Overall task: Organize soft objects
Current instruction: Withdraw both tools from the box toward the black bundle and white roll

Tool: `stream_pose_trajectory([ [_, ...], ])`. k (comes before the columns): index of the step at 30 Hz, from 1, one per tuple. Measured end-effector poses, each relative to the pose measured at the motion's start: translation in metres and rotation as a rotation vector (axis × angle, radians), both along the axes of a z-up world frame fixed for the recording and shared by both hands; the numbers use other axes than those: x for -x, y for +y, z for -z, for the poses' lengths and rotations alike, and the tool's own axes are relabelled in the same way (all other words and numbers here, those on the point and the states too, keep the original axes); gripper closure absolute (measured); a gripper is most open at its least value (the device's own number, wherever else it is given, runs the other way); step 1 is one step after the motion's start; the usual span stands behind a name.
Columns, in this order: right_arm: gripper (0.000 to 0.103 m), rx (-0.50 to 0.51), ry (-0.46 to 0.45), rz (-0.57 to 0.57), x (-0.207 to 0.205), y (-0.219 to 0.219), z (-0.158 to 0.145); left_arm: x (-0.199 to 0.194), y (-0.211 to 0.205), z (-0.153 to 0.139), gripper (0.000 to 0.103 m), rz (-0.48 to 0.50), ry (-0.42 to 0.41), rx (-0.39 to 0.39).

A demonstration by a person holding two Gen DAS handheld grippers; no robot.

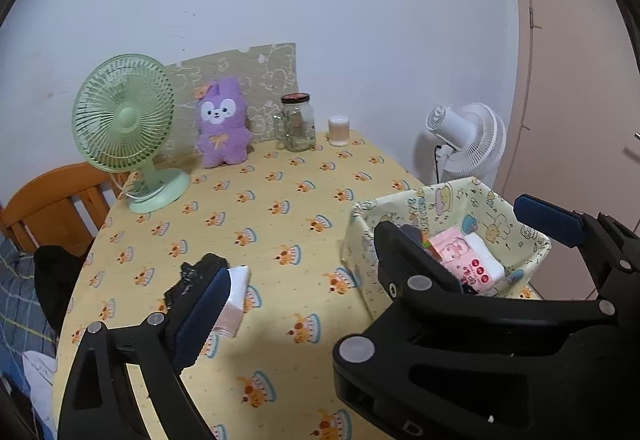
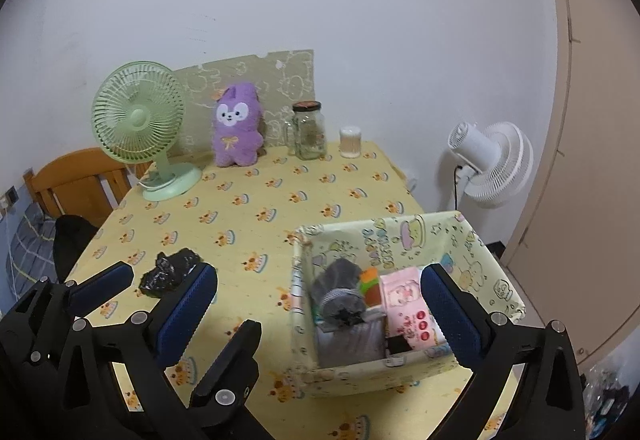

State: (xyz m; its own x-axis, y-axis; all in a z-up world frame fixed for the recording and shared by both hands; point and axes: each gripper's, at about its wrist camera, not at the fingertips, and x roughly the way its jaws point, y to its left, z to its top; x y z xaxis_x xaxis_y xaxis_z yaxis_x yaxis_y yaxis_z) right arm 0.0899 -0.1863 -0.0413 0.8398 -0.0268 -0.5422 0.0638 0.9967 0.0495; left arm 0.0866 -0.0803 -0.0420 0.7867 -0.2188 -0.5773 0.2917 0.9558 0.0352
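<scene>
A cartoon-print fabric basket (image 2: 400, 236) stands on the yellow tablecloth and holds a pink tissue pack (image 2: 404, 304), a grey-black roll (image 2: 340, 292) and an orange-green piece. My right gripper (image 2: 320, 268) hovers open, one finger over the basket and the other near a crumpled black bag (image 2: 168, 272), nothing between them. My left gripper (image 1: 320, 280) is open and empty. Its left finger (image 1: 200, 316) is beside a white tissue pack (image 1: 236, 300) and the black bag (image 1: 200, 276). Its right finger is hidden by the right gripper's frame. A purple plush (image 1: 222, 123) sits at the back.
At the back of the table stand a green desk fan (image 1: 124, 119), a glass jar (image 1: 298, 123) and a small white container (image 1: 338, 129). A white floor fan (image 1: 468, 139) stands beyond the table's right edge. A wooden chair (image 1: 56, 207) with dark cloth is at the left.
</scene>
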Motion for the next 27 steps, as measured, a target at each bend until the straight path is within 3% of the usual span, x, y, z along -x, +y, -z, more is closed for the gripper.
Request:
stream_pose_trajectory([
  [12, 0.0, 0.032, -0.015, -0.055, -0.001, 0.037, -0.006, 0.003, 0.035, -0.002, 0.005, -0.047, -0.015, 0.006],
  [27, 0.0, -0.04, 0.025, -0.079, -0.018, 0.073, 0.014, -0.008, 0.073, 0.013, 0.005, -0.103, 0.001, 0.001],
])
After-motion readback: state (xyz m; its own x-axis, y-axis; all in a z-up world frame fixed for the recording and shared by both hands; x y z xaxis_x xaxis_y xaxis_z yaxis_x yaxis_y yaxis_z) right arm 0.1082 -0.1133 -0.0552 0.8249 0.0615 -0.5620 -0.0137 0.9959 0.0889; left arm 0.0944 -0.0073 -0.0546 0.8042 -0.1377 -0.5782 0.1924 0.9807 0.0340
